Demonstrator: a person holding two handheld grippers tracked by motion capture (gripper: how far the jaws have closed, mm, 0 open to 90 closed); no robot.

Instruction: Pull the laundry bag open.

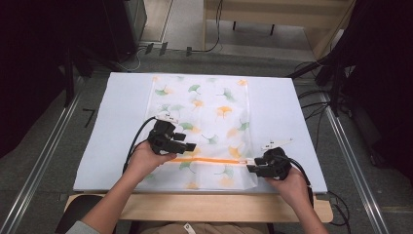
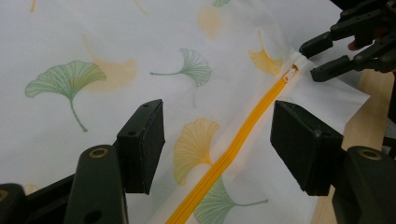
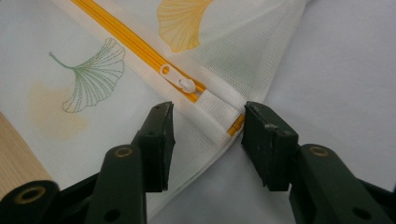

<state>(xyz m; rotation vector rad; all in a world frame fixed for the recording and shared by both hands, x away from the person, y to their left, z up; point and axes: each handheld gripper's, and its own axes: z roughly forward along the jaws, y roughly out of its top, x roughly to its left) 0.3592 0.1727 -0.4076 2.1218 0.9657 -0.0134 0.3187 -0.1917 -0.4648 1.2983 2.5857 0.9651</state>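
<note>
Even, soft overhead light keeps the white table (image 1: 292, 112) bright in the high view, while the room at nine and three o'clock falls nearly black. Shadows are faint and short. The high view is slightly soft and grainy. Both gripper views are crisp mid-frame, with the black jaws at six o'clock blurred.

The left black plastic hand-held gripper (image 1: 187, 146) and the right black plastic hand-held gripper (image 1: 249, 168) are blocky, angular bodies, each topped by a small white tag with dark marks. A black cable loops off the back of each. Up close, the matte black jaws end in flat rectangular pads, with brass-ringed pivot holes in their arms. A grey sleeve cuff (image 1: 78, 228) covers the person's left forearm.
</note>
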